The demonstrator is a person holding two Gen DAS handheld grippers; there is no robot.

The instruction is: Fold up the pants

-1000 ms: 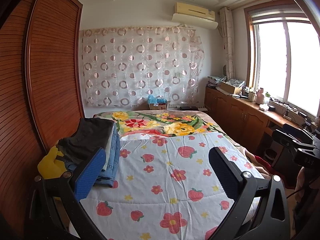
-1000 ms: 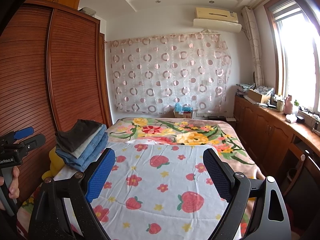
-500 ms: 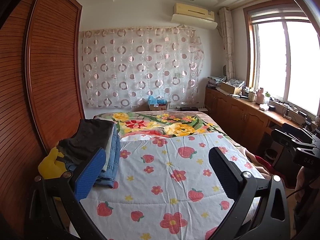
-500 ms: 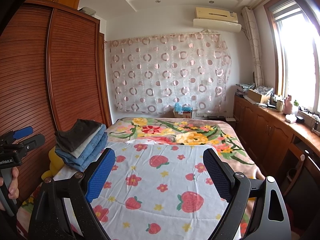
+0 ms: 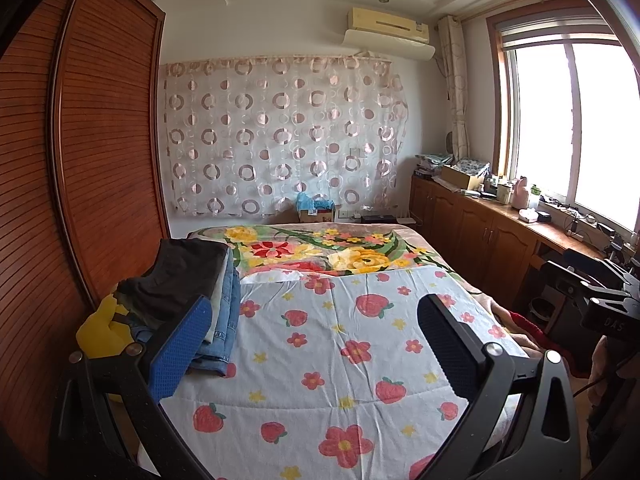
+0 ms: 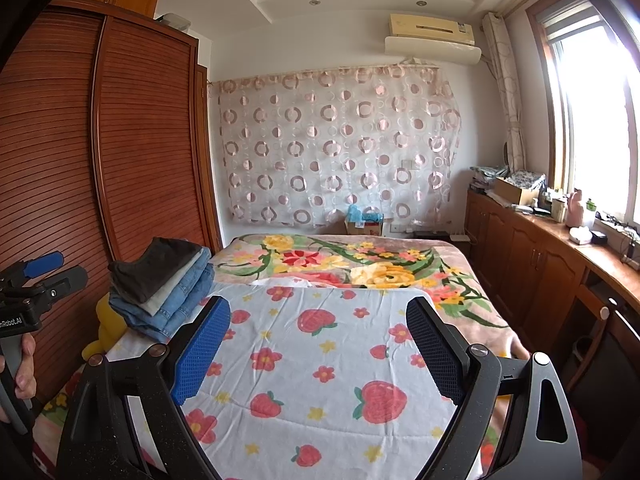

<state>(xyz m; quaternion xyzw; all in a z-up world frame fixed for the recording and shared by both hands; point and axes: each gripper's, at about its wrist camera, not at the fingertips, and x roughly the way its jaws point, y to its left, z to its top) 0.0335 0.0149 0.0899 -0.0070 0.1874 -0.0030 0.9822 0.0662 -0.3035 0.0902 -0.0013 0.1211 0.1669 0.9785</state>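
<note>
Left gripper (image 5: 316, 340): we see its jaws spread wide with nothing between them, hovering above the bed (image 5: 340, 360).
Right gripper (image 6: 320, 344): likewise spread wide and empty, aimed along the bed toward the curtain (image 6: 340, 144).
Pants: we find them in a folded stack (image 6: 160, 284) at the bed's left edge, beside the wardrobe (image 6: 52, 160); a dark pair lies on top, a pale layer under it, denim below.
Work area: the strawberry quilt (image 6: 320, 360) in front of both grippers is bare; no pair is spread out on it.
Key relation: the stack lies ahead and to the left of both grippers, its long axis running along the bed toward the curtain.
Nearer hand: we judge the left, whose blue pad (image 5: 180, 352) overlaps the stack's near end in the left wrist view; whether it touches we cannot tell.
Next move, our guess: the left gripper swings left to the stack for a pair, and the right waits over the quilt.
Neighbour: a yellow soft toy (image 5: 100, 332) sits just beside the stack, toward the wardrobe.
</note>
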